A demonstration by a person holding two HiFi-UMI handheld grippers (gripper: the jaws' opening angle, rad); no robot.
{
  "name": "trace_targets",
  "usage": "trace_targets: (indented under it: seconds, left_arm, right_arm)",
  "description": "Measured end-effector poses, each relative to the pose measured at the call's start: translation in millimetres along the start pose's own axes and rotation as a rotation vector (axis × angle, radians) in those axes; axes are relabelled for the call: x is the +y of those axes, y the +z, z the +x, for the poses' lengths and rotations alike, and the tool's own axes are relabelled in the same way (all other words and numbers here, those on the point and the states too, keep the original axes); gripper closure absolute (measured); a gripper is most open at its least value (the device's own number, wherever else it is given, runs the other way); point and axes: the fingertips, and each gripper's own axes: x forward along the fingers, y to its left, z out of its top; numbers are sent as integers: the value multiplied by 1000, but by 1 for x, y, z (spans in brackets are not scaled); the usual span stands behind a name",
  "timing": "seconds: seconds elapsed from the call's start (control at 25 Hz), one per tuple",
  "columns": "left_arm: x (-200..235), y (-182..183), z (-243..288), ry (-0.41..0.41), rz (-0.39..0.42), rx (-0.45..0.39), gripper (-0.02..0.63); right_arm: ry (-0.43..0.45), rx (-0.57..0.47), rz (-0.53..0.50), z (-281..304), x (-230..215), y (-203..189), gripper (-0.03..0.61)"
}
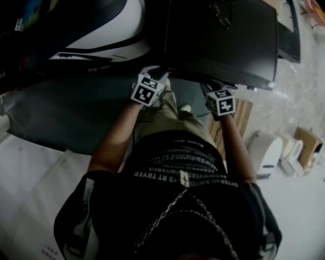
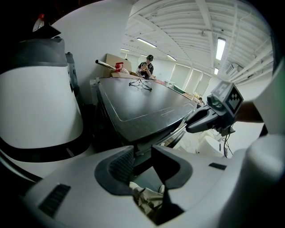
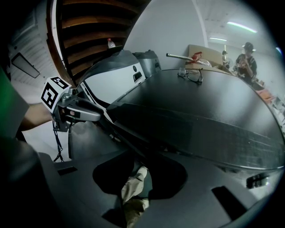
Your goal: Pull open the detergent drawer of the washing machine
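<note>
Two grippers reach forward below us, and we take the scene from the left. At the far left a white appliance with black trim point(image 1: 109, 25) stands just beside the washing machine point(image 1: 223, 40), whose dark flat top fills the upper middle of the head view. The left gripper point(image 1: 155, 80), white under its marker cube, points steeply down at the machine's near left corner. In the left gripper view its jaws stand wide apart with nothing between the pads. Through the gap we see only the machine's front edge and a fold of our khaki trousers point(image 1: 170, 119). The detergent drawer would sit on the machine's front, which lies in shadow under the top's near edge, and we cannot pick it out from the dark panel in any view. A pair of glasses point(image 1: 221, 14) lies on the far part of the top. The right gripper point(image 1: 209, 87), dark, is held near the same front edge, further right. Its own view is dim, but its jaws look parted and empty, with trouser cloth visible behind them. To the right, on the pale floor, we see wooden slats point(image 1: 242, 119), a white rounded container point(image 1: 265, 152) and a cardboard box point(image 1: 307, 144).
</note>
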Motion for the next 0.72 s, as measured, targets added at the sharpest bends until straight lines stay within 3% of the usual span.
trace_targets:
  seconds: [0.72]
  left_arm:
    - [-30, -38, -17, -2, -8, 13, 506]
  right_arm:
    - [16, 49, -37, -14, 21, -42, 502]
